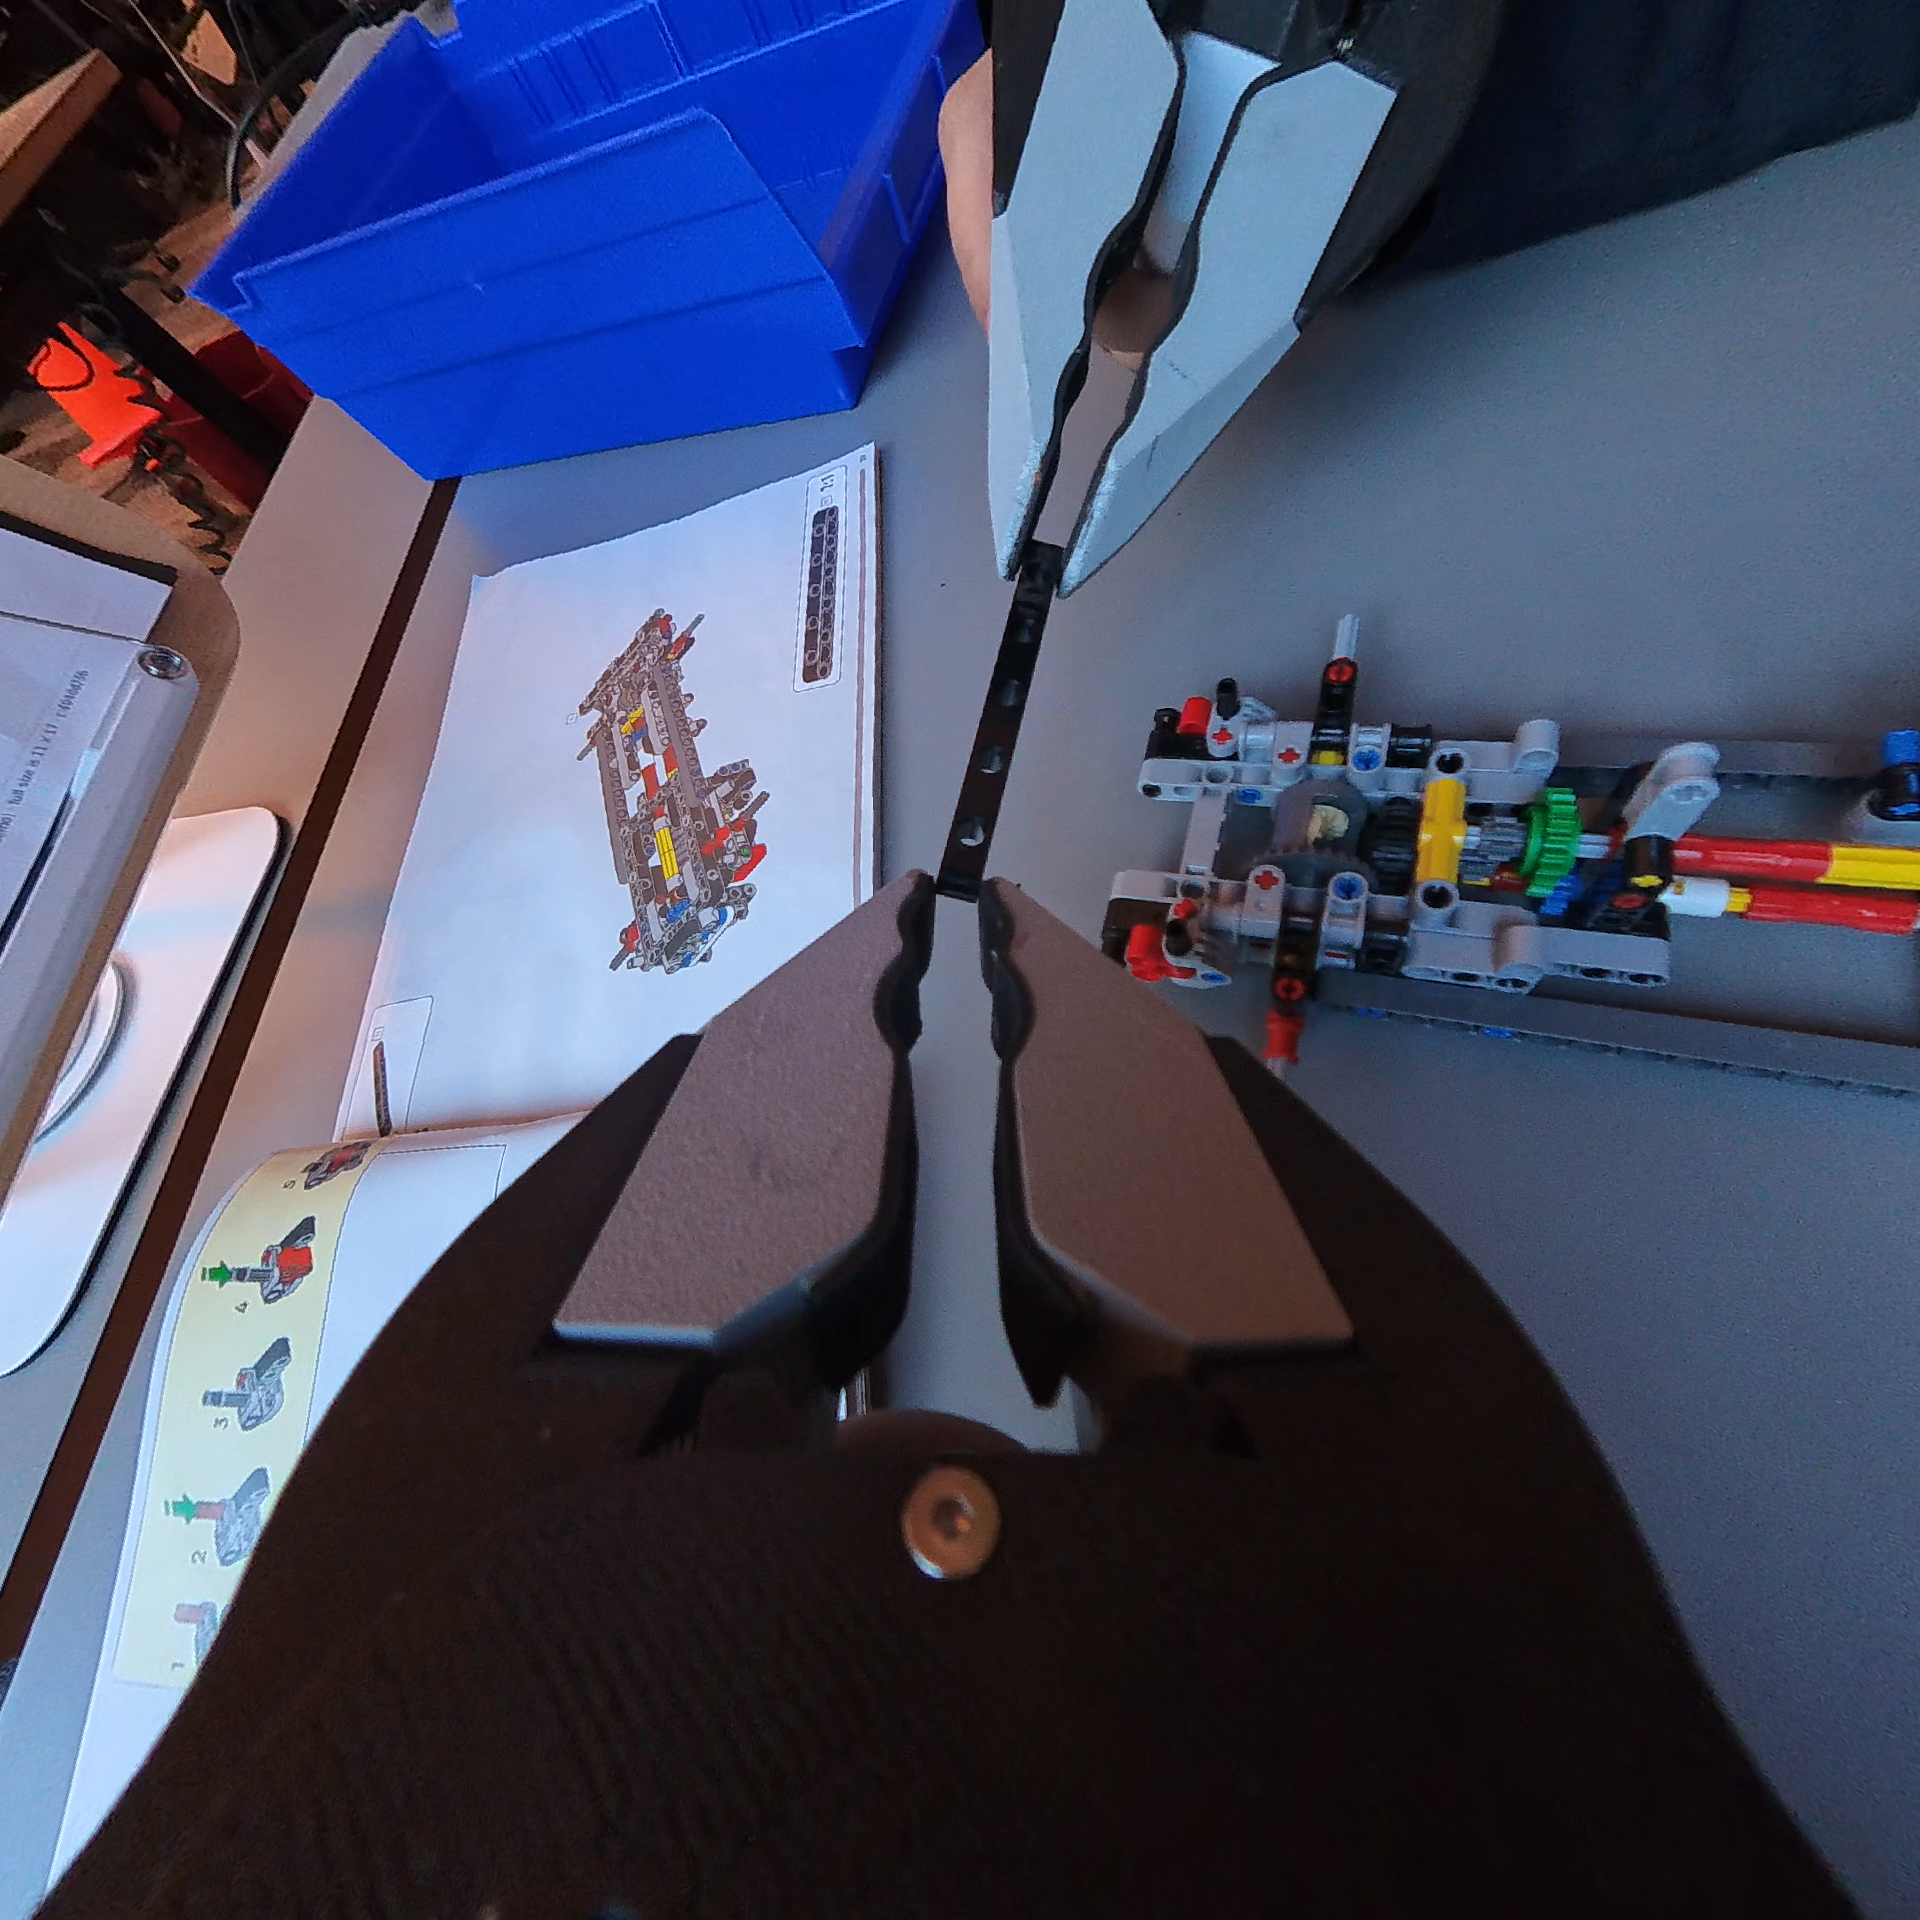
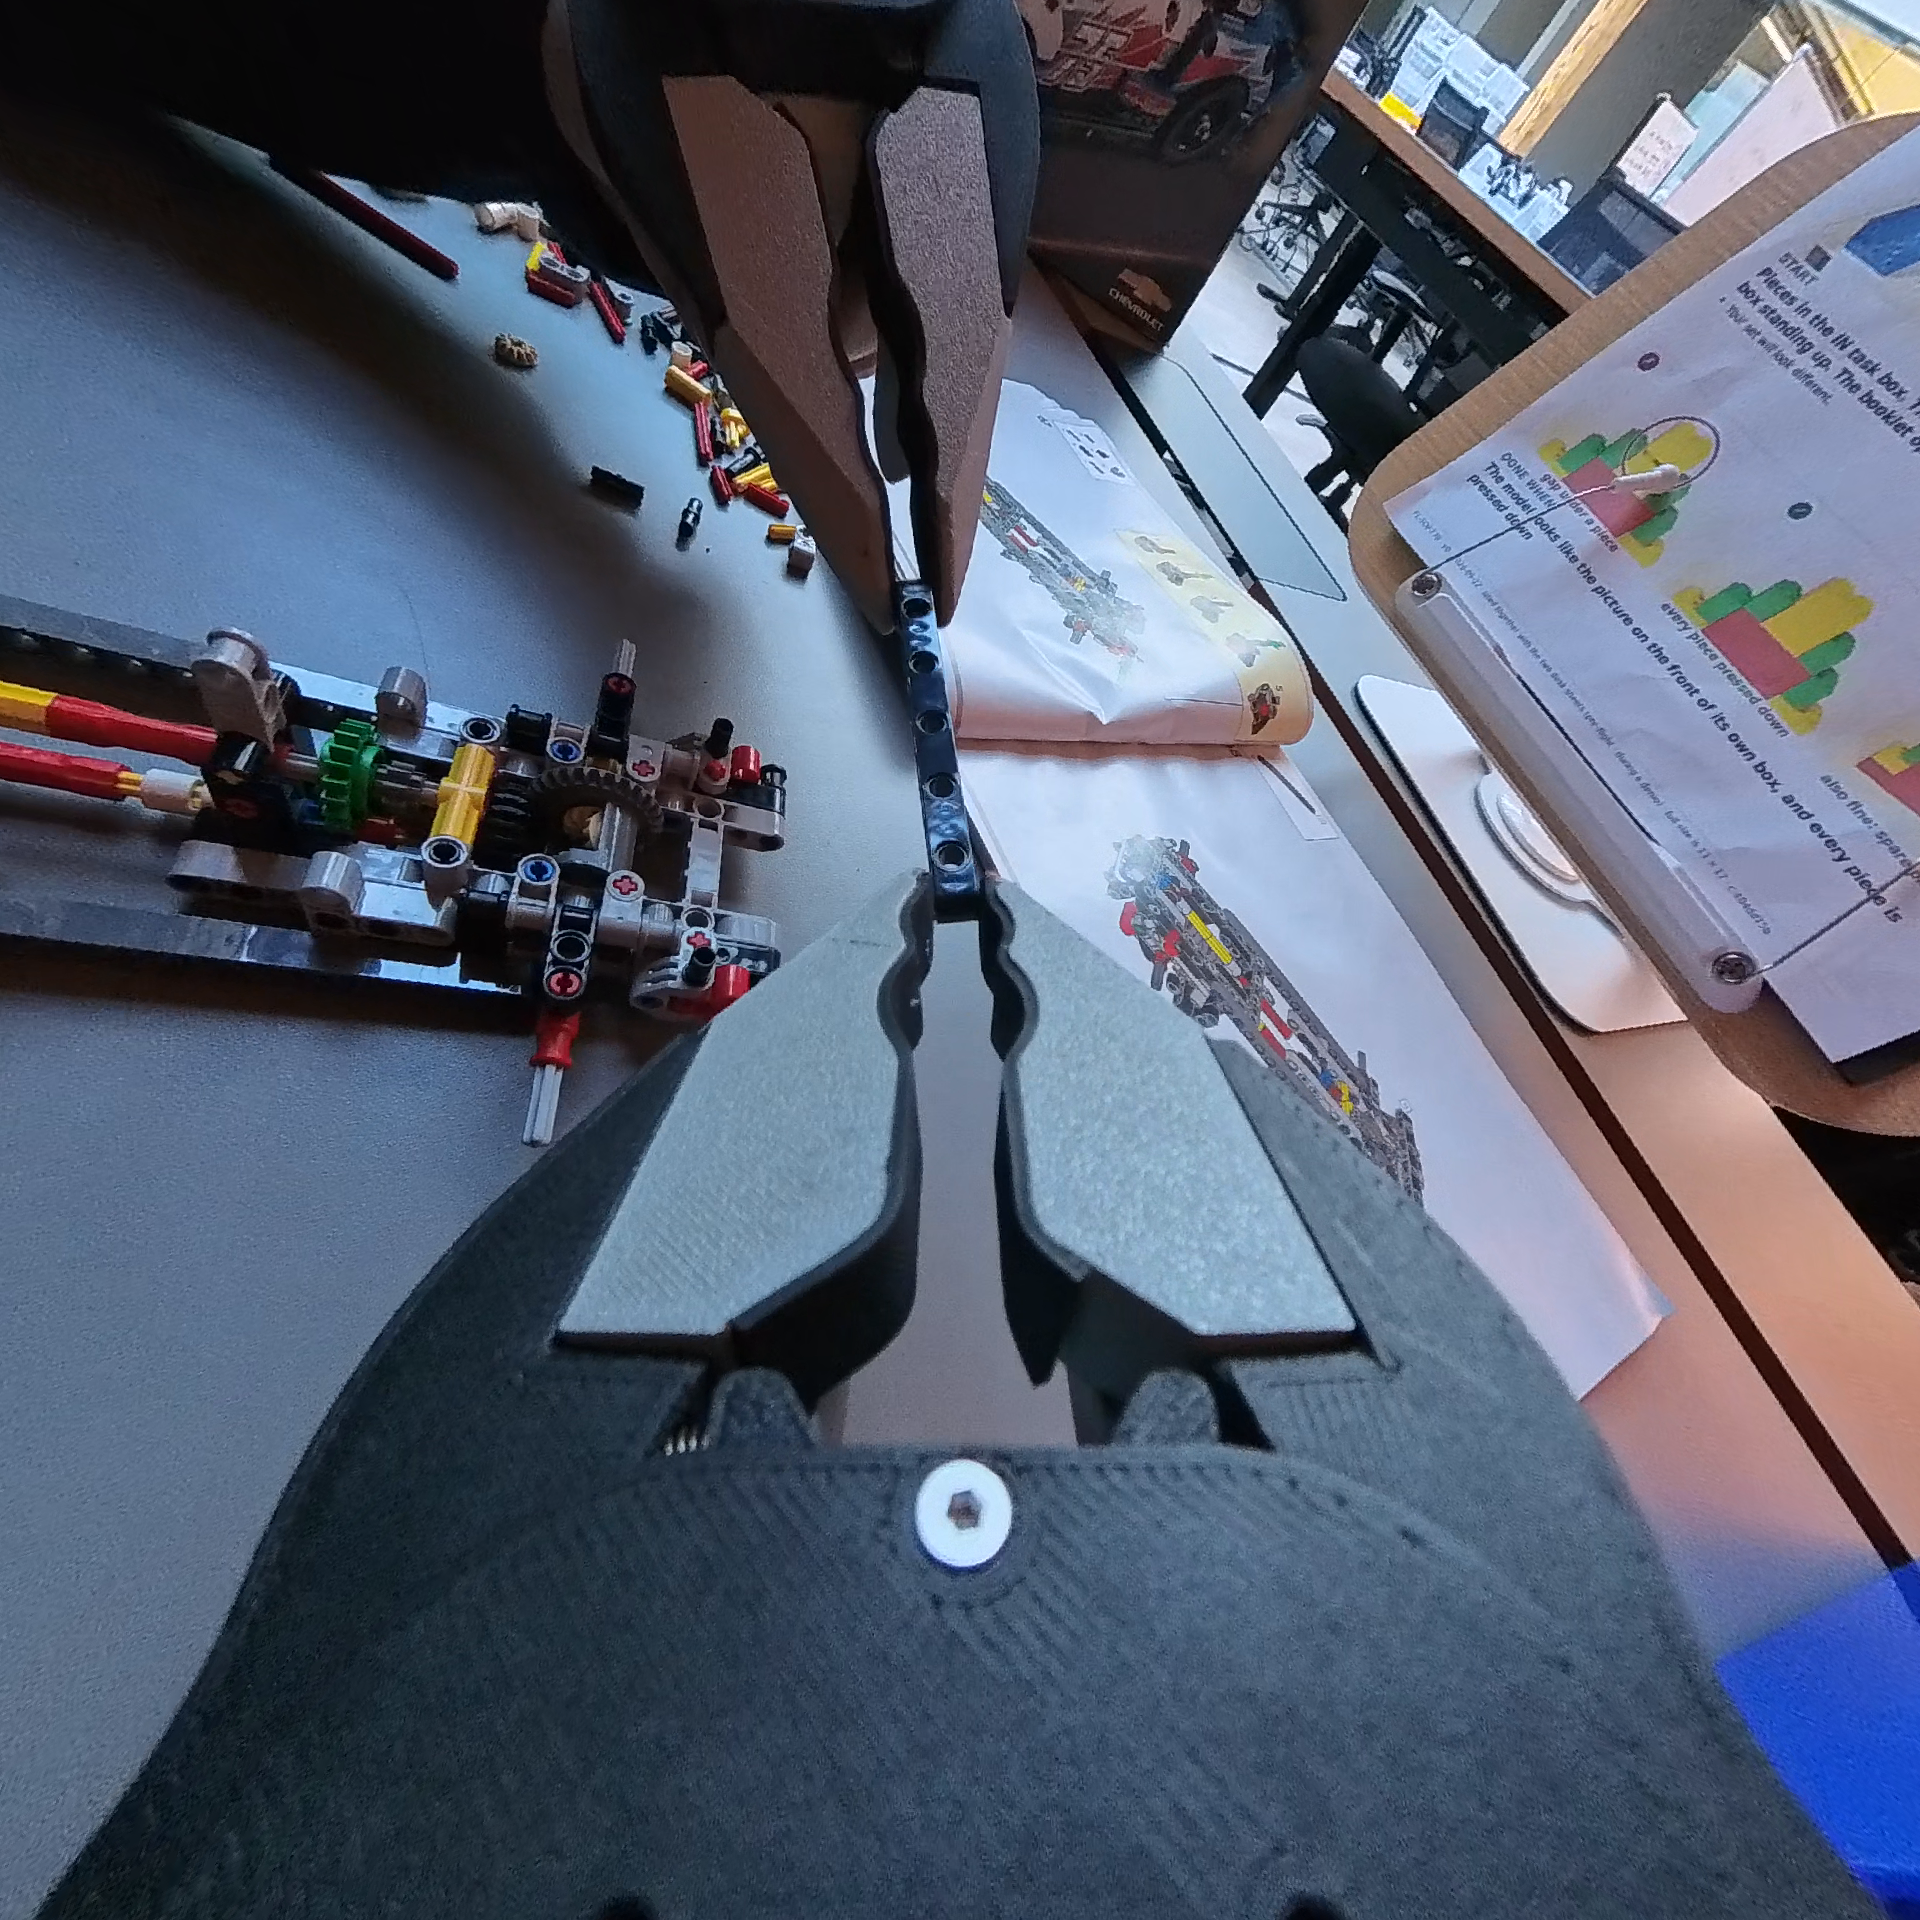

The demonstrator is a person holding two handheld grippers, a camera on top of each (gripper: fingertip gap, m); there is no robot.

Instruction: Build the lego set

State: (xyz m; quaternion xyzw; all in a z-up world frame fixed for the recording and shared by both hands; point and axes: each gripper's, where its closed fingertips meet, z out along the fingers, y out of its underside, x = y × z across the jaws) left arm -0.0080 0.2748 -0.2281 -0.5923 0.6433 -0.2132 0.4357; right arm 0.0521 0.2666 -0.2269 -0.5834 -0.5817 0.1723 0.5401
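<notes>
A long black beam with a row of holes [image 1: 995,743] hangs in the air between my two grippers. My left gripper [image 1: 958,886] is shut on its near end. The right gripper [image 1: 1039,566] faces it from above and pinches the far end. In the right wrist view the same beam [image 2: 932,743] runs from my right gripper [image 2: 956,902], shut on one end, up to the left gripper [image 2: 914,597], shut on the other end. A part-built model of grey, black, red and yellow pieces [image 1: 1455,847] lies on the grey table to the right; it also shows in the right wrist view [image 2: 468,831].
An open instruction booklet [image 1: 644,790] lies left of the beam. A blue bin [image 1: 582,239] stands behind it. Several loose small pieces [image 2: 707,416] lie on the table. A cardboard box [image 2: 1143,156] and a clipboard with a printed sheet [image 2: 1714,582] stand to the side. Across from one pair of fingers to the other is roughly 7 cm.
</notes>
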